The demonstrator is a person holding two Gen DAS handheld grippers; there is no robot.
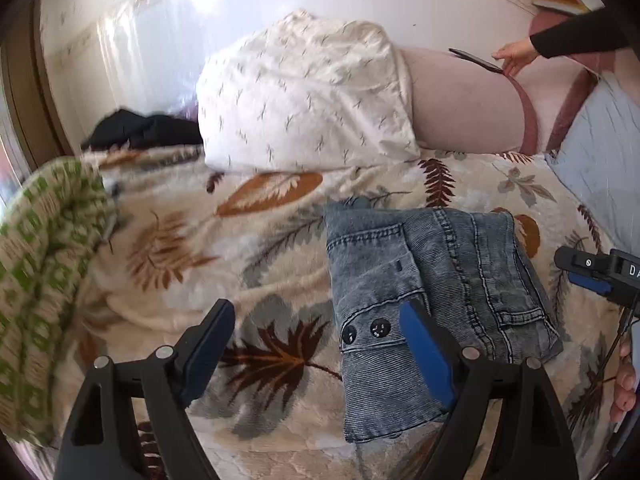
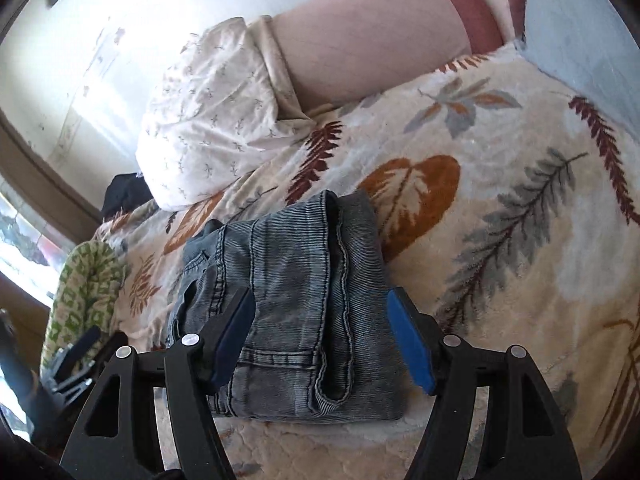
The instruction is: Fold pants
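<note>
Nearest, the left gripper (image 1: 318, 342) stands with its jaws wide apart and nothing between them, its blue-padded finger over the folded pants' (image 1: 436, 292) buttoned edge, while the right gripper (image 2: 322, 338) also gapes, its pads clear of the denim. Beyond them the pants lie folded into a compact stack on the leaf-patterned blanket (image 2: 500, 200), and farther back a white pillow (image 1: 304, 96) leans against the wall

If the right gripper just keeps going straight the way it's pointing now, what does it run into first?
Most likely the folded jeans. The right gripper stands open and angled downward, with the denim stack filling the space between and just beyond its fingers. Past the jeans lies the leaf-print blanket. Depth is hard to judge through the fisheye.
</note>
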